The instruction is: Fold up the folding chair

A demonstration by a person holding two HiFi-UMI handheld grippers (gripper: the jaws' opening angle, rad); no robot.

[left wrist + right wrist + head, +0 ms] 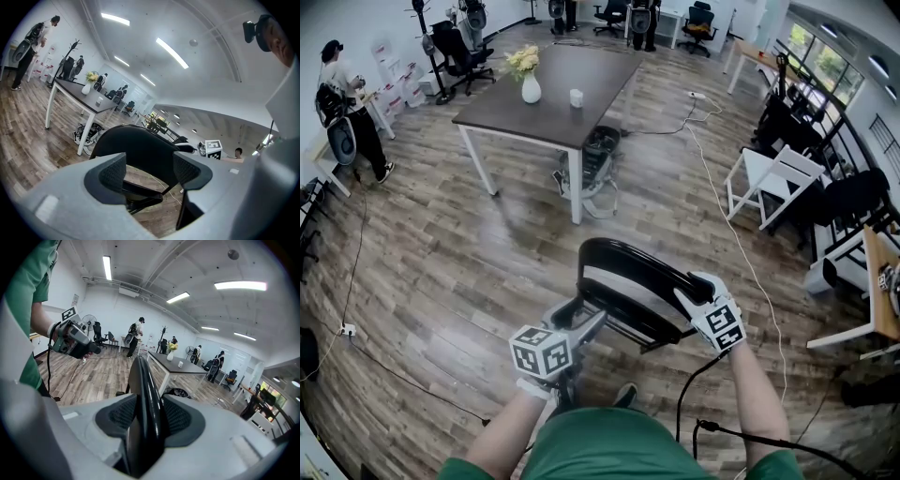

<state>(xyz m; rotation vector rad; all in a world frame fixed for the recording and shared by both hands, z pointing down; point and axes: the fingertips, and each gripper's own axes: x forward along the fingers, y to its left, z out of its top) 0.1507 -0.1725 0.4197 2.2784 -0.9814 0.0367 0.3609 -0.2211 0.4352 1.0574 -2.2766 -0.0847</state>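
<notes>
The black folding chair (pixel 633 281) stands on the wood floor right in front of me, its curved backrest uppermost. My right gripper (pixel 692 296) is shut on the backrest's right edge; in the right gripper view the thin black edge (pixel 143 394) is pinched between both pads. My left gripper (pixel 589 326) reaches the chair's left side at seat height. In the left gripper view its jaws (pixel 150 171) stand apart, the backrest (pixel 136 150) shows beyond them, and the seat's edge (pixel 140 192) lies low in the gap with floor visible beside it.
A dark table (pixel 553 103) with a flower vase (pixel 530 86) and a white cup (pixel 576 97) stands ahead, an office chair (pixel 595 169) under its near end. A white folding chair (pixel 773 183) and black furniture are at the right. A cable (pixel 727 206) crosses the floor. A person (pixel 342 103) stands far left.
</notes>
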